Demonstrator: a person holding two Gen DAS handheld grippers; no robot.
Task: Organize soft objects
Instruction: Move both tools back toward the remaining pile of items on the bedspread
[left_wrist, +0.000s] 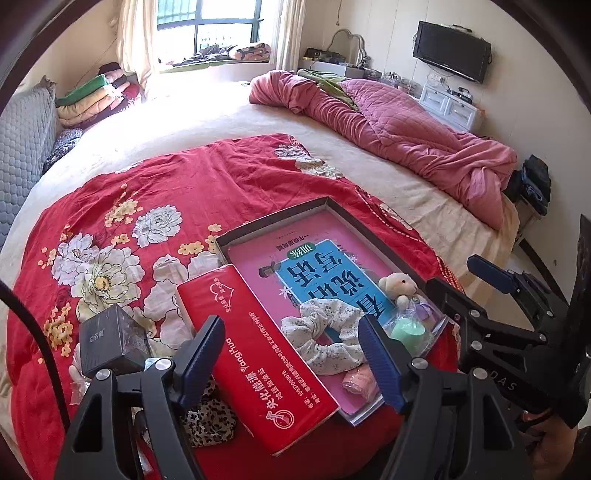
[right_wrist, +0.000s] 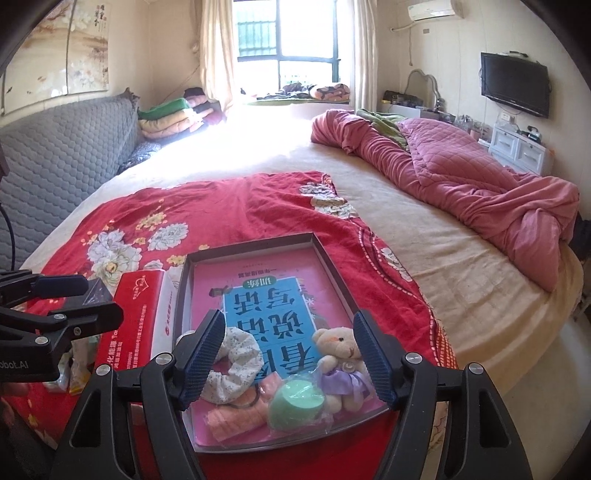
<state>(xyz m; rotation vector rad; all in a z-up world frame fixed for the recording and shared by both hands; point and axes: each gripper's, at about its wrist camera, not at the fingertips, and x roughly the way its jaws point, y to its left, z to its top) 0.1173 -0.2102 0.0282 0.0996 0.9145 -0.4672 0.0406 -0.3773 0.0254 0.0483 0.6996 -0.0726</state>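
1. The red floral quilt (right_wrist: 221, 206) spreads across the bed, and the shallow dark-rimmed cardboard tray (right_wrist: 321, 240) lies on it, lined with a pink and blue book cover.
2. The soft things sit at the tray's near end: a white floral fabric scrunchie (right_wrist: 236, 365), a small cream teddy bear in a lilac dress (right_wrist: 341, 354), a green sponge puff in clear wrap (right_wrist: 297, 406) and a rolled pink cloth (right_wrist: 236, 417).
3. The left gripper (left_wrist: 291, 362) hangs above the long red tissue pack (left_wrist: 255, 365) and the scrunchie, jaws spread wide, nothing between them.
4. The right gripper (right_wrist: 288, 358) hovers over the bear and the puff, jaws equally wide and empty.
5. My read: the tray looks nearly loaded, and both tongs are between placements.
6. Next call: a leopard-print fabric piece (left_wrist: 210, 421) lies on the quilt outside the tray, under the left gripper. It may be another scrunchie, though the view is poor. Reaching it means dropping low and pinching gently.
7. In the way: the tissue pack leans against the tray's edge, and a small black box (left_wrist: 114, 343) sits just beside the leopard piece.
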